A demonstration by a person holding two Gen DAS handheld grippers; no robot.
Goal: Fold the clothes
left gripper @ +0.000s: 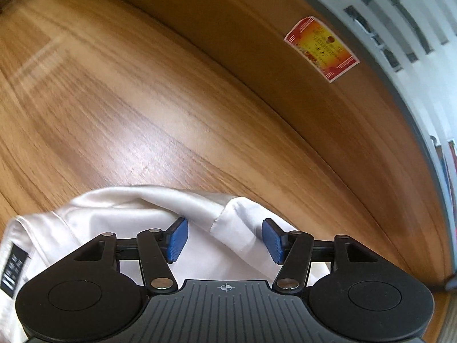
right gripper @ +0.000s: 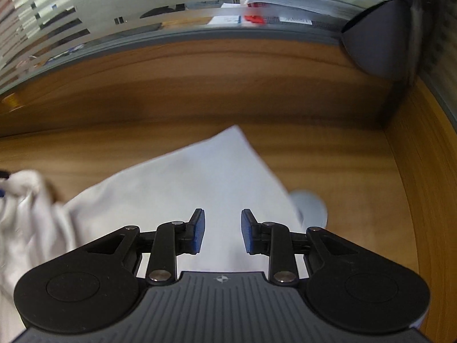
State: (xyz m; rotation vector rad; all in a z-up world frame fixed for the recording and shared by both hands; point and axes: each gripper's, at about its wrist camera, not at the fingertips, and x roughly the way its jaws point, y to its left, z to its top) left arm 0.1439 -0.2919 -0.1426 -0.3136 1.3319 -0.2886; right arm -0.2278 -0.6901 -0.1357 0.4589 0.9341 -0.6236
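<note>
While your left gripper (left gripper: pixel 225 240) hangs over the white satin garment (left gripper: pixel 120 217), its blue pads (left gripper: pixel 177 240) stand well apart and clamp nothing; the cloth lies beneath them, its black label (left gripper: pixel 12 268) at the left. It rests on the glossy wood-grain table (left gripper: pixel 142 100), where a red-and-yellow sticker (left gripper: pixel 321 48) sits near the far edge.

In the right wrist view, your right gripper (right gripper: pixel 222 231) is parted more narrowly and empty above a flat pale corner of the garment (right gripper: pixel 200 177), with striped frosted glass (right gripper: pixel 114 5) behind the table.

White garment (left gripper: pixel 120 214) — wood-grain table (left gripper: pixel 142 100)
</note>
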